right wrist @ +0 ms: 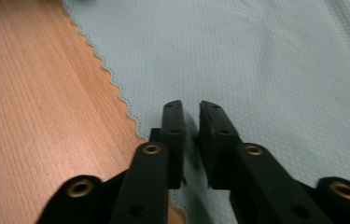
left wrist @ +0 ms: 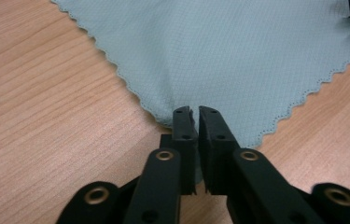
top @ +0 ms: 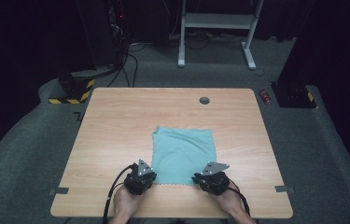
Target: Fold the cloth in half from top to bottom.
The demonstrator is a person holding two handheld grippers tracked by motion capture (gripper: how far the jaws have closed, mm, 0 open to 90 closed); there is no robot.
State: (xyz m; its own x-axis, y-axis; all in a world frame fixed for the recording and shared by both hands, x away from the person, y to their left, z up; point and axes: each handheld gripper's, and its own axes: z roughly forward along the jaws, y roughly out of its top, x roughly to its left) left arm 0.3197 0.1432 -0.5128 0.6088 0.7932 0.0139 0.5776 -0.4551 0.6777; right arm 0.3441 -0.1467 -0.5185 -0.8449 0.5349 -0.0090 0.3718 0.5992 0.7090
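A light teal cloth (top: 184, 149) with a zigzag edge lies flat on the wooden table (top: 116, 116), near its front middle. My left gripper (top: 151, 178) sits at the cloth's near left corner. In the left gripper view its jaws (left wrist: 195, 112) are shut on that corner of the cloth (left wrist: 219, 51), which puckers at the tips. My right gripper (top: 196, 179) rests at the near right corner. In the right gripper view its jaws (right wrist: 191, 106) stand a narrow gap apart over the cloth (right wrist: 256, 56), close to its scalloped edge.
A round cable hole (top: 204, 100) sits near the table's far edge. Small tape strips (top: 58, 191) (top: 283, 189) mark the front corners. A red can (top: 266, 96) lies on the carpet at the right, and a white desk frame (top: 217, 28) stands behind.
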